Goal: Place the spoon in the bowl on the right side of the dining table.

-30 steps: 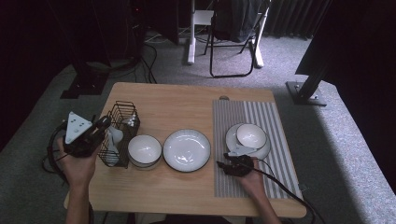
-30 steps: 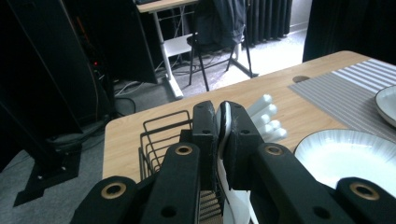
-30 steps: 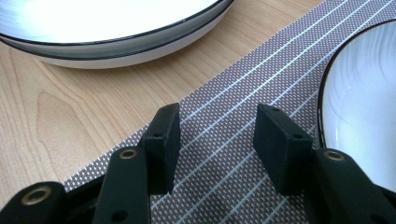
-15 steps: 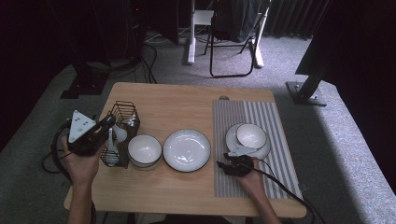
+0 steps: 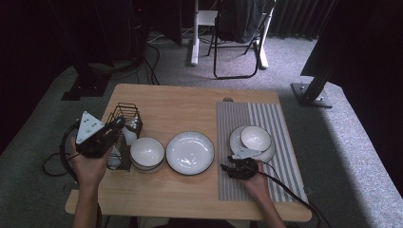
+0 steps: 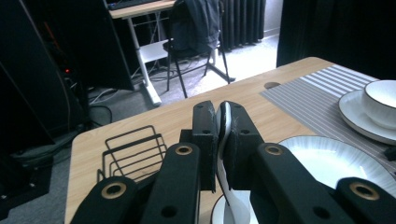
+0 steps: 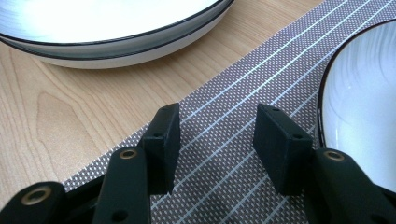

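Note:
My left gripper (image 6: 219, 112) is shut on the handle of a white ceramic spoon (image 6: 225, 135), whose lower end hangs down between the jaws. In the high view the left gripper (image 5: 118, 125) is held at the table's left edge, beside a black wire rack (image 5: 126, 114). A white bowl (image 5: 147, 152) and a large white plate (image 5: 189, 152) lie just to its right. My right gripper (image 5: 232, 164) rests low on the striped placemat (image 5: 266, 118), open, with nothing between its jaws (image 7: 215, 126). A small plate carrying a bowl (image 5: 255, 137) sits just beyond it.
The wire rack (image 6: 133, 147) holds more white utensils (image 5: 114, 159). The small plate's rim (image 7: 359, 93) lies close to the right jaw, and the large plate's rim (image 7: 116, 32) is ahead on the left. A chair (image 5: 237, 38) stands beyond the table.
My left gripper has moved a little to the right, toward the rack and bowl, with the spoon in it. The right gripper has stayed put on the mat.

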`<act>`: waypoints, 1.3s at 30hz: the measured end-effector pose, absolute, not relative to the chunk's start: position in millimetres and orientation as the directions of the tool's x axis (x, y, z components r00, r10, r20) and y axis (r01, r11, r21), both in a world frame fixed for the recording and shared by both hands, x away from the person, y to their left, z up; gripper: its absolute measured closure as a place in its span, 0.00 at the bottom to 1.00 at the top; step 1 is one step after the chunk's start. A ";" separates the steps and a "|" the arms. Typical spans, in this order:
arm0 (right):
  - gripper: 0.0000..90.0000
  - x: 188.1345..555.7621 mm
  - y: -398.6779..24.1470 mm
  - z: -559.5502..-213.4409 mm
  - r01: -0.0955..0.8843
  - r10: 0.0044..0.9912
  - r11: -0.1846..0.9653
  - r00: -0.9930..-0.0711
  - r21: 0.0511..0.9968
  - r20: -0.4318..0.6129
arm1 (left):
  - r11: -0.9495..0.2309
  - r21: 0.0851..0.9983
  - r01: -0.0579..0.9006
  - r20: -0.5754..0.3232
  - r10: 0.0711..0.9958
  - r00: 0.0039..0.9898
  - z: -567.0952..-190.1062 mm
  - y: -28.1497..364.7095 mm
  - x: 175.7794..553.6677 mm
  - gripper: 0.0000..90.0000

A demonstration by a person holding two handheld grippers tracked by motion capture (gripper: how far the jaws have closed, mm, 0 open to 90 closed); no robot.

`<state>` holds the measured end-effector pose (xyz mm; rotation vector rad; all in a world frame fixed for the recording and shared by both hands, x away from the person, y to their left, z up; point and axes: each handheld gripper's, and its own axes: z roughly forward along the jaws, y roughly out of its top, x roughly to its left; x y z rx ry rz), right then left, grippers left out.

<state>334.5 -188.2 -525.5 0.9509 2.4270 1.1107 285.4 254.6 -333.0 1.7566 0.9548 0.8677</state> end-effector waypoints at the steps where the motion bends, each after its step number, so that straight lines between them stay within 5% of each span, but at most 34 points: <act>1: 0.56 334.5 -188.2 -525.5 0.442 0.680 0.480 -0.733 0.758 -0.003 | -0.270 0.936 0.227 0.143 0.878 0.456 -333.1 253.9 285.6 0.94; 39: 0.52 333.5 -187.7 -525.2 0.443 0.671 0.483 -0.742 0.755 0.007 | -0.304 0.937 0.173 0.144 0.787 0.600 -328.9 216.9 303.9 0.94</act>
